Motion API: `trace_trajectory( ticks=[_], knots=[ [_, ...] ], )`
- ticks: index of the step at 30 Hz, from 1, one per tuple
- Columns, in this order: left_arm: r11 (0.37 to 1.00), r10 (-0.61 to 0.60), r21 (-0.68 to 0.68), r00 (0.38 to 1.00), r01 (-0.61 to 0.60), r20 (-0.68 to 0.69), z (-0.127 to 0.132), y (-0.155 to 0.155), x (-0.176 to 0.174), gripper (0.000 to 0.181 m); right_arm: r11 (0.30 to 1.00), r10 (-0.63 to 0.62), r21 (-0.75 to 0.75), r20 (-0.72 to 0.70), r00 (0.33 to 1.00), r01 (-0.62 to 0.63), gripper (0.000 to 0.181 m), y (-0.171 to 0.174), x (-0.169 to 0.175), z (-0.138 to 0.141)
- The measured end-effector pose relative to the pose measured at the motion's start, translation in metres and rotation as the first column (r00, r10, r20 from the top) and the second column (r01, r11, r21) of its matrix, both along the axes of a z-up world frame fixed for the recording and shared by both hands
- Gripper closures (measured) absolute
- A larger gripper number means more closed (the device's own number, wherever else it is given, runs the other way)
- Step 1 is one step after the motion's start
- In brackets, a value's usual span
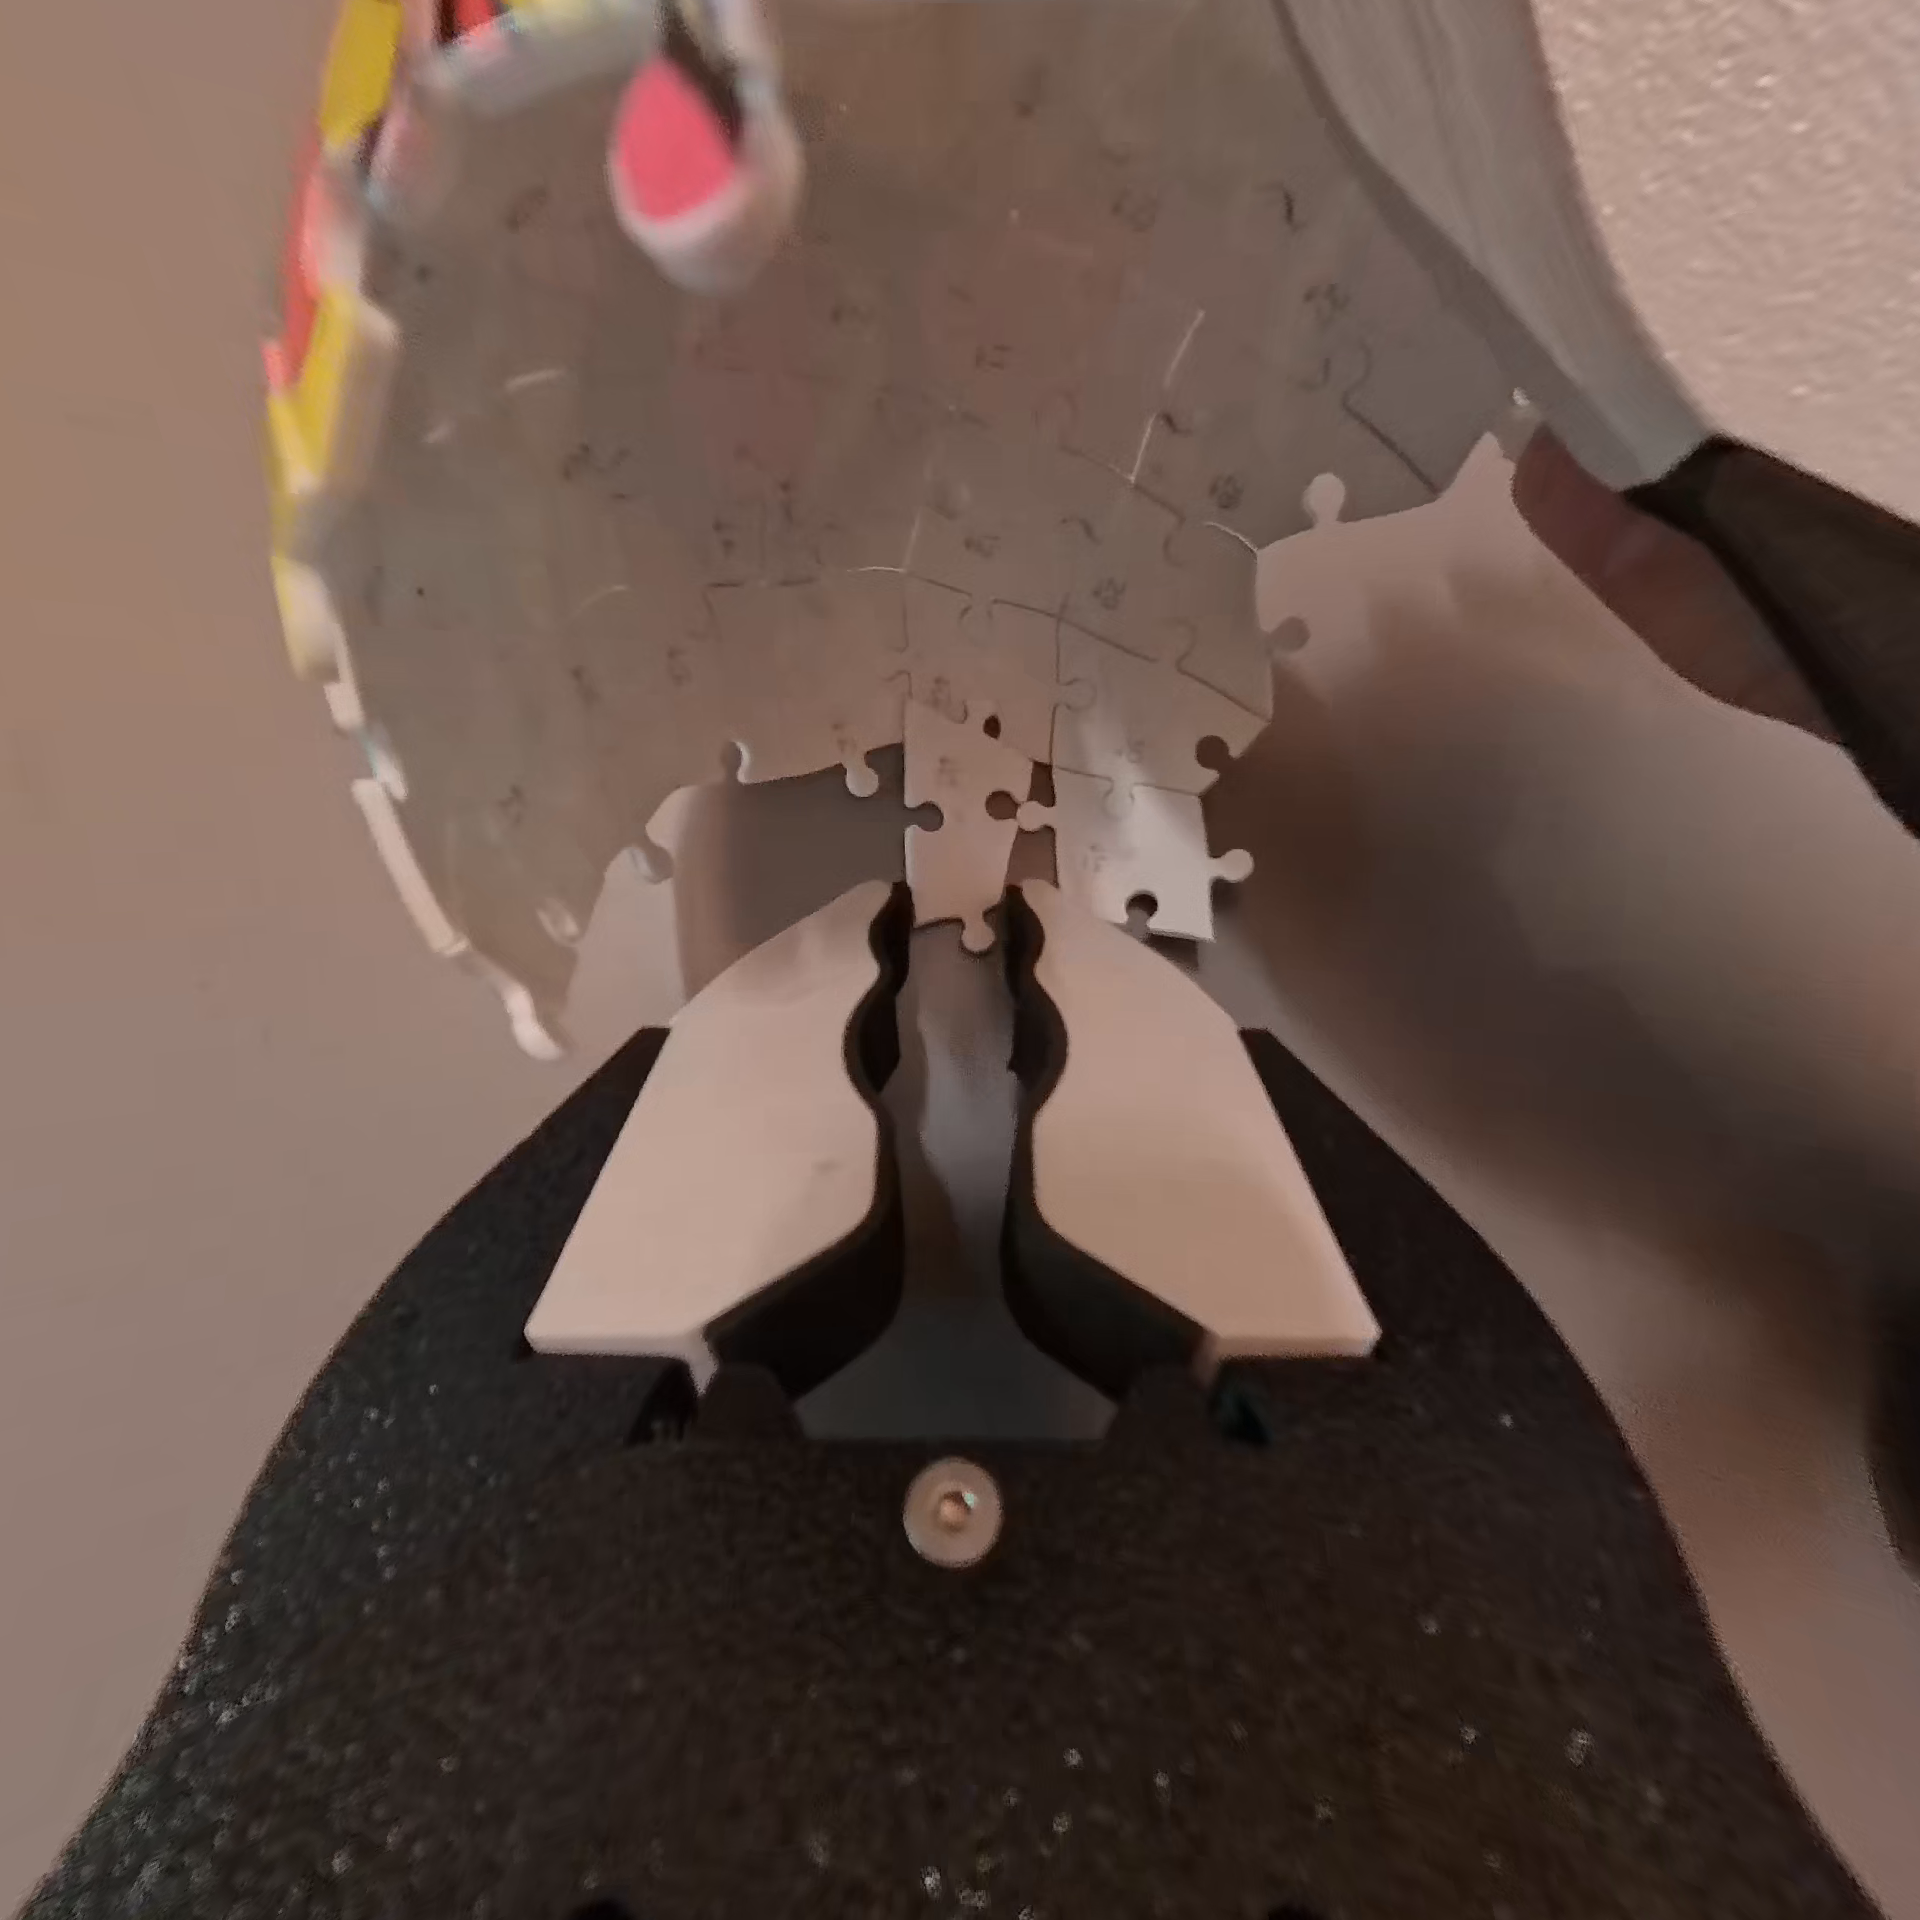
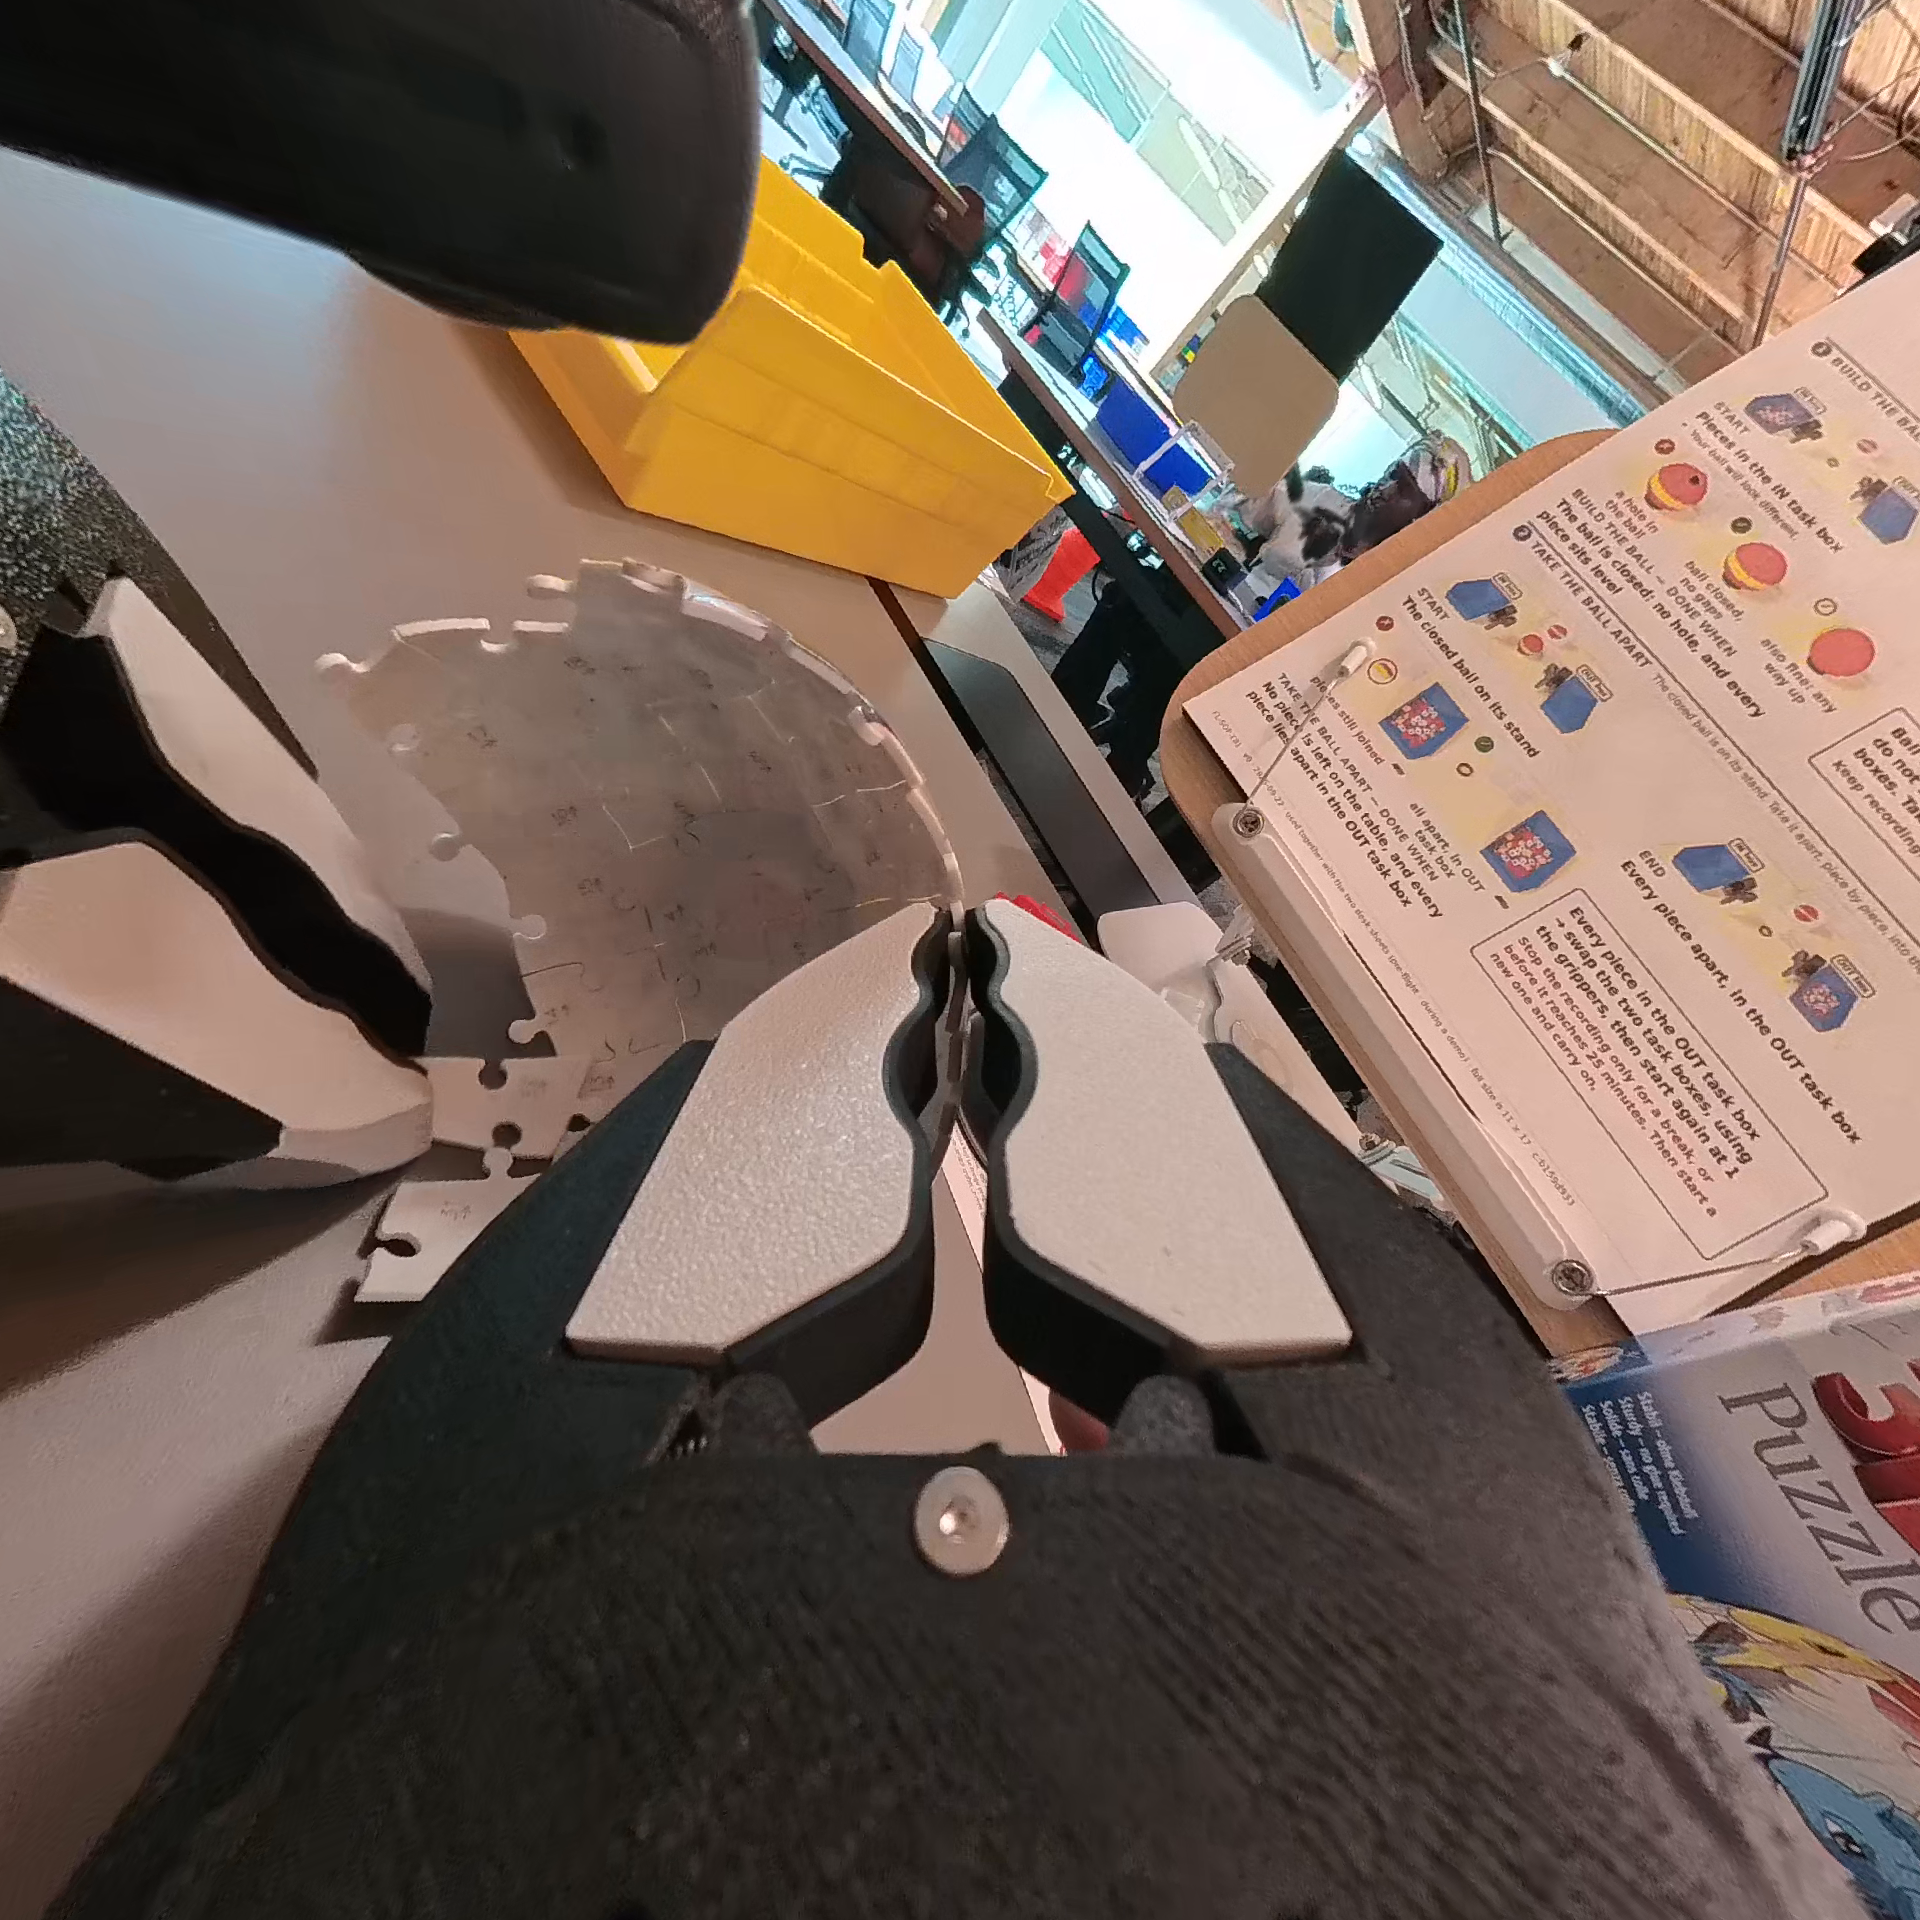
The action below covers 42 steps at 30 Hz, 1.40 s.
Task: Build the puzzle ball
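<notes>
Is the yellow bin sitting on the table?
Yes, in the right wrist view the yellow bin rests on the table, behind the puzzle ball shell.

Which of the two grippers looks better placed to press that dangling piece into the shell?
Probably the left gripper: it already pinches the dangling piece, while the right gripper clamps the shell rim.

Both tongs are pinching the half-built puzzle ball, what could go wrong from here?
1. The left tongs hold only one hanging piece; a pull may unclip it from the shell.
2. The right tongs pinch the shell's thin rim, so squeezing or twisting could buckle the joints.
3. The neighbouring piece looks partly lifted and may drop.
</notes>
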<state>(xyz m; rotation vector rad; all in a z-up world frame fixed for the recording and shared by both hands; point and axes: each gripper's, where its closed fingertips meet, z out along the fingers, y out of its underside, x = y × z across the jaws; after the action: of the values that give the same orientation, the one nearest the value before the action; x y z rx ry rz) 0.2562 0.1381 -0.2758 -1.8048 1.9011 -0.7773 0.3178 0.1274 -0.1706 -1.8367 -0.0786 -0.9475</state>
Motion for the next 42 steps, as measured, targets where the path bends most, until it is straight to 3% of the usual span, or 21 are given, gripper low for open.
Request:
trace_trajectory(
  ticks=[11, 16, 18, 23, 27, 42],
  knots=[
    [0.998, -0.018, 0.053, 1.0, 0.018, 0.009, -0.001, 0.001, 0.001, 0.168, 1.0, 0.0, 0.0, 0.0, 1.0, 0.0, 0.178, 0.0, 0.0, 0.0],
    [0.986, -0.048, 0.16, 0.999, 0.043, 0.025, 0.001, 0.003, 0.003, 0.147, 1.0, -0.001, 0.0, 0.0, 1.0, 0.001, 0.178, 0.0, 0.0, 0.0],
    [0.982, -0.053, 0.182, 0.998, 0.045, 0.037, 0.001, 0.004, 0.005, 0.147, 1.0, -0.001, 0.001, -0.001, 1.0, 0.001, 0.178, 0.0, 0.0, 0.0],
    [0.986, -0.053, 0.162, 0.998, 0.046, 0.038, 0.001, 0.003, 0.008, 0.15, 1.0, -0.002, 0.002, -0.002, 1.0, 0.002, 0.178, 0.0, 0.0, 0.0],
    [0.994, -0.059, 0.097, 0.998, 0.056, 0.037, -0.001, -0.002, 0.009, 0.164, 1.0, -0.002, 0.001, 0.001, 1.0, 0.002, 0.178, 0.0, 0.0, 0.0],
    [0.999, -0.026, -0.038, 1.0, 0.026, 0.002, 0.003, -0.008, 0.005, 0.164, 1.0, -0.002, 0.0, -0.001, 1.0, 0.002, 0.178, 0.0, 0.001, 0.0]
  ],
)
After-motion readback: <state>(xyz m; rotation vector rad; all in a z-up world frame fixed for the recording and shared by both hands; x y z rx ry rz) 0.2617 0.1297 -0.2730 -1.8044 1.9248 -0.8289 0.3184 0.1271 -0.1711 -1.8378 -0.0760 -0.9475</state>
